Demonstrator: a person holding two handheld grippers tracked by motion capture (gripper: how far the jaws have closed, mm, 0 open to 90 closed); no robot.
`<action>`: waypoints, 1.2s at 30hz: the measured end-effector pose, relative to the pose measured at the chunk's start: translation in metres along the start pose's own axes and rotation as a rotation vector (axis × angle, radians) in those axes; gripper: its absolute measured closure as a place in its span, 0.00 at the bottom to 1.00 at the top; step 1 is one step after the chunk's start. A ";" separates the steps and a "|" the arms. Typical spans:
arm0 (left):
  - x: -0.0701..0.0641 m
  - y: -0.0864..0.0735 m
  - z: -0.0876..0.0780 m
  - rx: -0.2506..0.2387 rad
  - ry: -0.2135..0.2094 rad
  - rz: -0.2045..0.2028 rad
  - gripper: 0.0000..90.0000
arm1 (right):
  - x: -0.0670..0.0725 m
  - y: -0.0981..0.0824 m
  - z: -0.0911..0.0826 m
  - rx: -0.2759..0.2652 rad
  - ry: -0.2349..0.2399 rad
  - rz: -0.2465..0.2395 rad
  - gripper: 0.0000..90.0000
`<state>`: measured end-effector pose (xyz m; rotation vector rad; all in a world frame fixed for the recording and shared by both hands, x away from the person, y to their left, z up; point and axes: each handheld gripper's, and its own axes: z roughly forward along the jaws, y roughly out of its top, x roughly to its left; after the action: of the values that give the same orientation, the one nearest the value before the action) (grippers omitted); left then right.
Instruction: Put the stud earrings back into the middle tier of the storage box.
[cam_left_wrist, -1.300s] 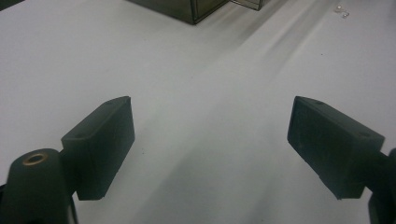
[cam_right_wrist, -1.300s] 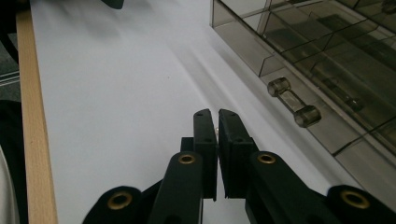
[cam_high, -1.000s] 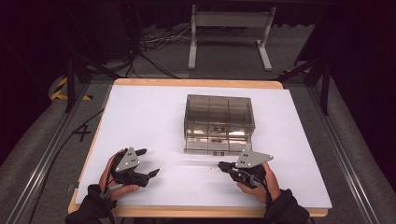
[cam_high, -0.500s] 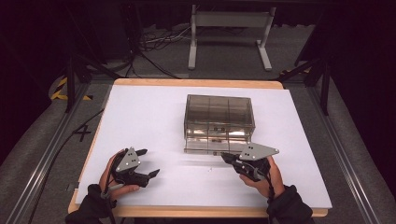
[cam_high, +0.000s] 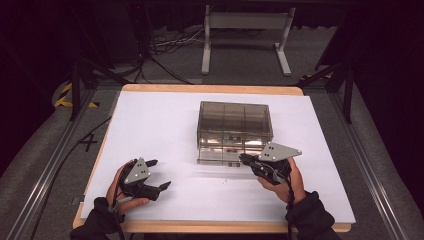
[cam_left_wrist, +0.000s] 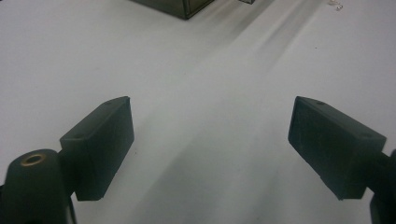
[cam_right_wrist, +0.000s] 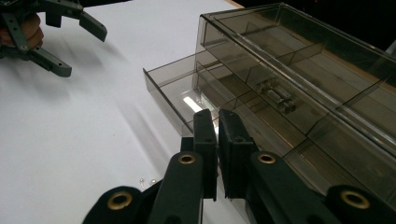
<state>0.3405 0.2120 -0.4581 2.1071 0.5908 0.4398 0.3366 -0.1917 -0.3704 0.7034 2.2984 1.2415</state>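
A smoky clear plastic drawer box (cam_high: 235, 120) stands in the middle of the white table. Its bottom drawer (cam_right_wrist: 175, 91) is pulled partway out toward me. Behind the box's clear wall lies a small clear part (cam_right_wrist: 278, 97) in one compartment. My right gripper (cam_high: 244, 159) is shut with nothing visible between its jaws. It hovers at the front right corner of the box, its tips (cam_right_wrist: 216, 116) just over the open drawer's edge. My left gripper (cam_high: 160, 174) rests open near the table's front left, and bare table shows between its pads (cam_left_wrist: 210, 140).
Tiny clear bits (cam_right_wrist: 147, 181) lie on the white table (cam_high: 150, 125) in front of the drawer. A metal stand (cam_high: 245, 35) and cables are on the floor beyond the table's far edge. Dark rails run along both sides.
My right gripper has risen and moved away from me, up to the front right of the box. The left gripper has stayed where it was.
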 end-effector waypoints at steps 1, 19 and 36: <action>0.000 0.000 0.000 0.000 0.001 0.001 0.16 | -0.001 0.001 0.000 -0.001 0.000 0.002 0.96; 0.000 0.000 0.000 0.001 -0.005 0.000 0.16 | -0.011 0.010 0.016 0.007 -0.020 -0.004 0.96; 0.000 0.000 0.000 0.001 -0.009 -0.001 0.16 | -0.017 0.014 0.034 0.026 -0.034 0.006 0.96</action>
<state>0.3409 0.2122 -0.4582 2.1086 0.5862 0.4293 0.3730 -0.1739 -0.3734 0.7351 2.2904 1.1950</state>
